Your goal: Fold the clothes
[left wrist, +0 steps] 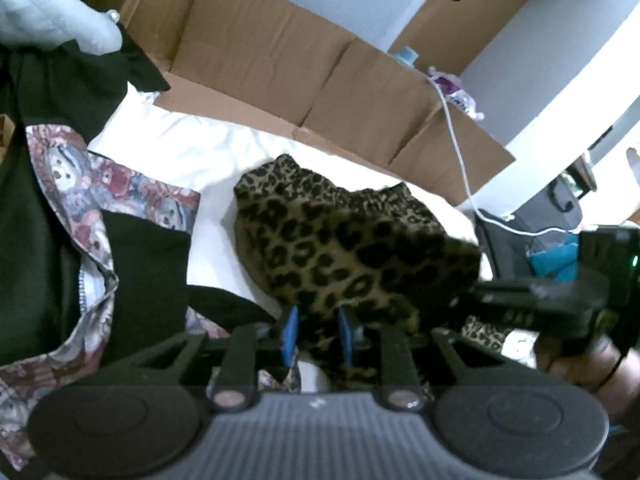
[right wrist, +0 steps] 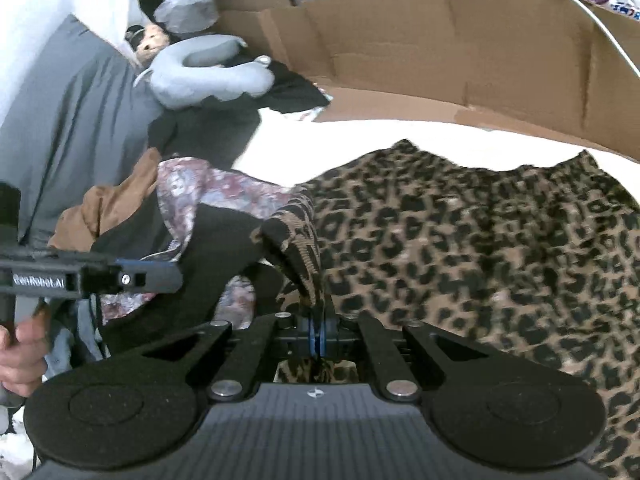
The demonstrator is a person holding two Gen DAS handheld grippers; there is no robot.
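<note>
Leopard-print garment (right wrist: 460, 240), rumpled, edge clamped in right claw (right wrist: 318, 336); left claw (left wrist: 318, 334) apart.

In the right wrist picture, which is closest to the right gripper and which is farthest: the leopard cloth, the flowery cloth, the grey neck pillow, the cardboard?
1. Leopard cloth: pinched in the right gripper, spreading right.
2. Flowery cloth: just left, beside the leopard fold.
3. Grey neck pillow: far upper left, on dark clothes.
4. Cardboard: along the back. Pillow and cardboard are too close to call.
</note>
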